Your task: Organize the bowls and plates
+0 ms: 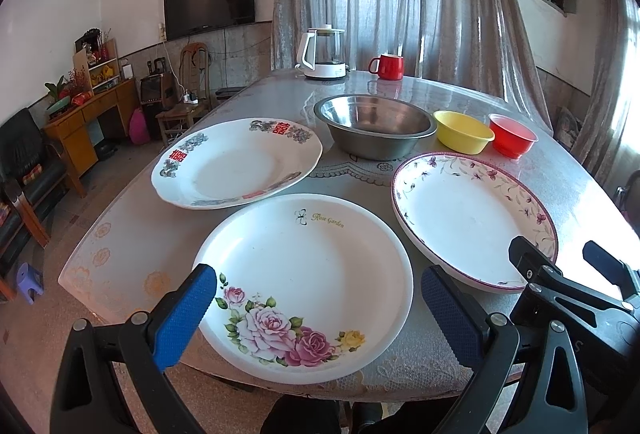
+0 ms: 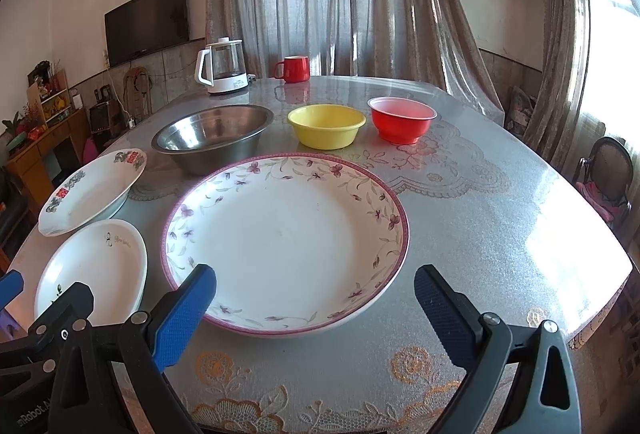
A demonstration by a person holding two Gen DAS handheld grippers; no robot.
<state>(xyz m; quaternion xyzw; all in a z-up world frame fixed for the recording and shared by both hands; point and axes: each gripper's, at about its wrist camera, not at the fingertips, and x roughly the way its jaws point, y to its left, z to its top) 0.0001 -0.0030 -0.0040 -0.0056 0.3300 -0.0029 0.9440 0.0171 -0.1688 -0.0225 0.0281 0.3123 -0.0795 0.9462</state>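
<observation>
My left tongs [image 1: 318,308] hang wide apart and grip nothing, their blue pads on either side of the rose plate [image 1: 304,274] at the near edge of the desk [image 1: 132,234]. My right tongs [image 2: 314,308] are just as wide and hold nothing, framing the near rim of the purple-vine plate [image 2: 286,242], which lies just beside the rose plate at its 3 o'clock. At 11 o'clock from the rose plate sits the plate with red characters [image 1: 236,162]; whether the two rims touch I cannot tell. Beyond the plates runs a row of bowls: the steel bowl [image 2: 212,136] at 11 o'clock from the purple-vine plate, the yellow bowl [image 2: 326,125] at 12, the red bowl [image 2: 401,118] at 1. At the far edge stand a white kettle [image 2: 222,64] and a red mug [image 2: 294,69].
</observation>
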